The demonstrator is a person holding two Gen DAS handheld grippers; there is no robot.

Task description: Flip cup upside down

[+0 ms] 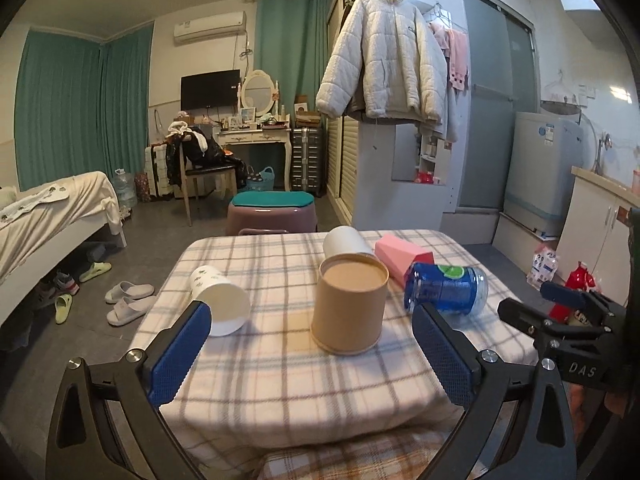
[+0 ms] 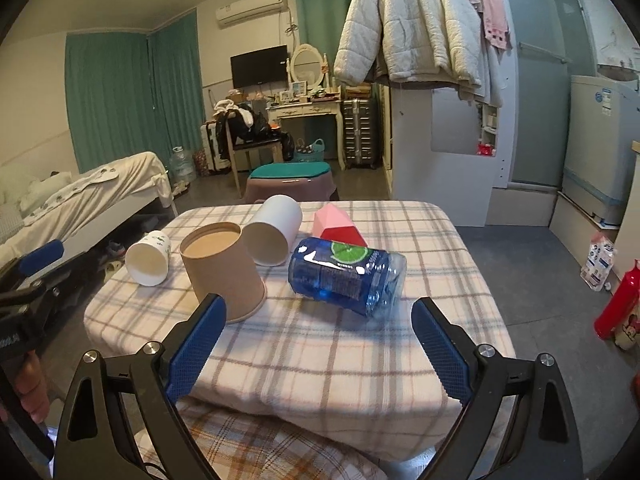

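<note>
A desk (image 1: pixel 256 376) under a plaid cloth carries a brown cup (image 1: pixel 349 305) standing mouth-down, two white cups (image 1: pixel 219 300) (image 1: pixel 346 241) on their sides, a pink box (image 1: pixel 404 260) and a toppled blue bottle (image 1: pixel 446 288)

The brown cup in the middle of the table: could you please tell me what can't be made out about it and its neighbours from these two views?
- Brown cup: whether its recessed top face is a base or a lid; neither view settles it.
- White tube: left wrist view, lower part hidden behind the brown cup.
- Pink box: right wrist view, near end hidden by the blue bottle.
- Bottle label: too blurred to read.
</note>
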